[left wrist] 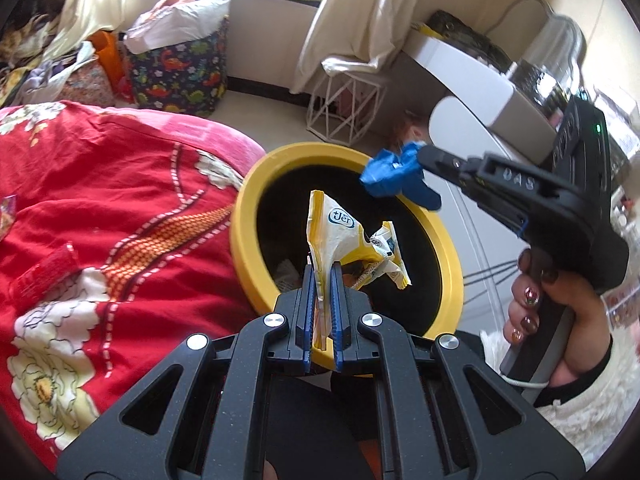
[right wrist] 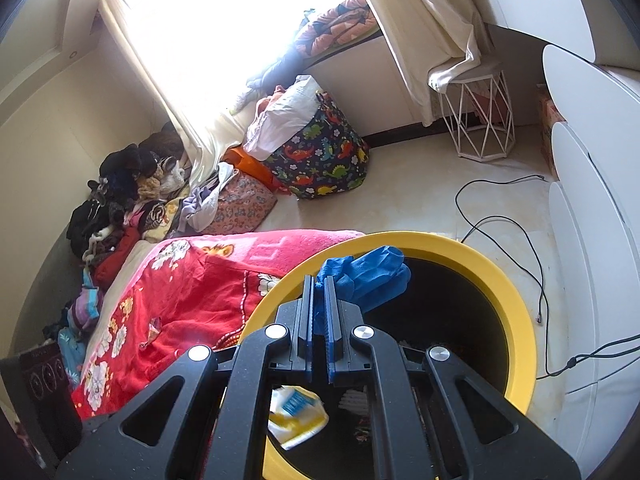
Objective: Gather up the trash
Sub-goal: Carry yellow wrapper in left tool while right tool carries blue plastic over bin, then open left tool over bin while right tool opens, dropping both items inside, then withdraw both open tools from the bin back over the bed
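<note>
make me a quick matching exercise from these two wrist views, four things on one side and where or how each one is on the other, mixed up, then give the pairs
Things:
1. yellow and white wrapper
2. blue crumpled piece
3. yellow-rimmed bin
4. dinosaur-print bag

Places or states:
A. on the floor beside the red blanket, mouth open
B. pinched in the right gripper
C. on the floor under the window, stuffed full
D. pinched in the left gripper

Pairs: 1-D, 2-B, 3-A, 4-C
</note>
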A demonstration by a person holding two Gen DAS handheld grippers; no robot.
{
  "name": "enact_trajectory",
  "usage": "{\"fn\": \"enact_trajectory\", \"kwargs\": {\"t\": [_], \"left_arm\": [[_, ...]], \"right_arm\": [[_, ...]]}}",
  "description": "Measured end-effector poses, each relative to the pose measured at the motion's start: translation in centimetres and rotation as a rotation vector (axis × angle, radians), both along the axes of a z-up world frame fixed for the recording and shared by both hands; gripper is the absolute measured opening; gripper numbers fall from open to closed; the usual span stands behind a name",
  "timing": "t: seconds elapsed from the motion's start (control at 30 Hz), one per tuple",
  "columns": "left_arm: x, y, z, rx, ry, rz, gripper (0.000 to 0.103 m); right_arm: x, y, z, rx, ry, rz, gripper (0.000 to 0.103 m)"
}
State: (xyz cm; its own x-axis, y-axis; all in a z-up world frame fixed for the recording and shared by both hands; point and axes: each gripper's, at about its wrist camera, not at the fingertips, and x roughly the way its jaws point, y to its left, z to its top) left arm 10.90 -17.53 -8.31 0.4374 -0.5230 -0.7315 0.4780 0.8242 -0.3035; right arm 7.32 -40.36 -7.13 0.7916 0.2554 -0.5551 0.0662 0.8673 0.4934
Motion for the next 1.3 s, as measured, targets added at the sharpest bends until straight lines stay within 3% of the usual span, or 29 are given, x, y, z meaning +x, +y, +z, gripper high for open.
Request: {"fn": "enact_trajectory", "kwargs": {"t": [0.33, 0.37, 0.43, 0.47, 0.6, 0.63, 0.67, 0.87, 1.3], "left_arm": [[-0.2, -2.4, -1.2, -0.002, 0.041, -0.079, 0.004], [-0.3, -2.6, -1.3, -0.006, 0.044, -0.094, 0.005], [-0.3, -3.0, -1.4, -0.020, 0.055, -0.118, 0.010], [-0.3, -3.0, -1.4, -0.028, 0.058, -0.121, 0.020], [-0.2, -2.0, -1.2, -0.057, 0.053, -0.086, 0.069], [-0.2, -1.7, -1.0, -0.064, 0.047, -0.070, 0.077], [-0.2, -1.3, -0.8, -0.067, 0.033, -0.046, 0.092], [0.3, 1.9, 0.9, -0.051, -0.058, 0.104, 0.092], [1.4, 8.1, 3.4, -0.062, -0.143, 0.299, 0.092]], "right_arm": [[0.0, -1.5, -0.4, 0.015, 0.017, -0.020, 0.005], [0.0, -1.5, -0.4, 0.016, 0.020, -0.020, 0.007], [0.0, -1.8, -0.4, 0.023, 0.029, -0.032, 0.026], [0.0, -1.9, -0.4, 0.027, 0.029, -0.041, 0.040], [-0.3, -2.2, -0.3, -0.001, 0.035, -0.058, 0.057], [-0.3, -2.2, -0.3, -0.008, 0.035, -0.062, 0.060], [-0.4, -2.1, -0.2, -0.017, 0.032, -0.066, 0.064], [-0.7, -0.7, 0.3, -0.061, 0.015, -0.053, 0.074], [-0.6, 3.8, 2.1, -0.104, -0.031, 0.037, 0.077]]}}
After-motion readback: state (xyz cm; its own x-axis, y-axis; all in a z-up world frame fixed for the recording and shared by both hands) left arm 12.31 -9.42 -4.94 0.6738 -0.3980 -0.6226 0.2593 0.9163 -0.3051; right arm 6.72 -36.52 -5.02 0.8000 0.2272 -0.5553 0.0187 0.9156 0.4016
